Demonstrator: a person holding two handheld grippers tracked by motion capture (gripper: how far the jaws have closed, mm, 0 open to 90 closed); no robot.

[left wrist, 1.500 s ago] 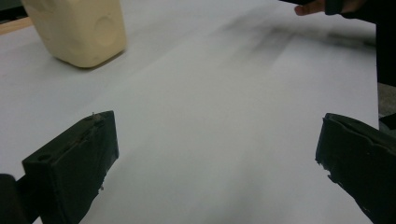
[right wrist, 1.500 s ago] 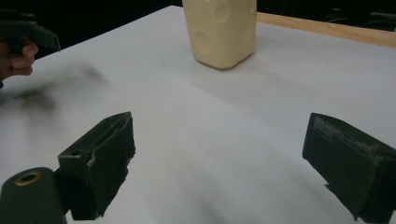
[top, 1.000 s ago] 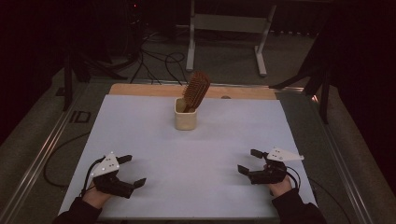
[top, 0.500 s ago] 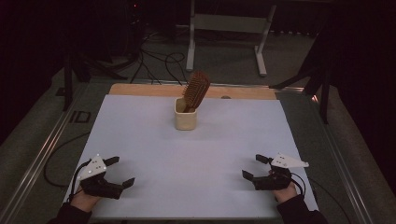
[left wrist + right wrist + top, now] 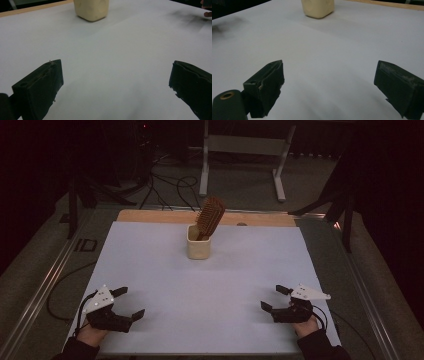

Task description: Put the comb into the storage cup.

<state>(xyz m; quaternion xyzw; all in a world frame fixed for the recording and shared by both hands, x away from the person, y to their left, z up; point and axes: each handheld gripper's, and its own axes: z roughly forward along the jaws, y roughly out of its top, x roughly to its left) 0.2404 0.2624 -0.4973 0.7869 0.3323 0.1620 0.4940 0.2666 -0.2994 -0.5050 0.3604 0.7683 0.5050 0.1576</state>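
Note:
A cream cup (image 5: pixel 198 245) stands upright near the far middle of the white table (image 5: pixel 210 285), with a brown hairbrush (image 5: pixel 210 217) leaning out of it, bristle head up. The cup's base shows far ahead in the left gripper view (image 5: pixel 92 9) and the right gripper view (image 5: pixel 318 8). My left gripper (image 5: pixel 129 302) rests at the near left of the table, jaws wide apart and holding nothing. My right gripper (image 5: pixel 275 298) rests at the near right, open as well, with bare table between its jaws.
A wooden strip (image 5: pixel 150 215) runs along the table's far edge. Metal rails (image 5: pixel 45 285) flank the table on both sides. Cables (image 5: pixel 170 182) and a metal stand (image 5: pixel 242 150) sit on the dark floor beyond.
Both grippers have drawn back toward the near edge of the table and slightly outward, staying open. The cup and hairbrush have not moved.

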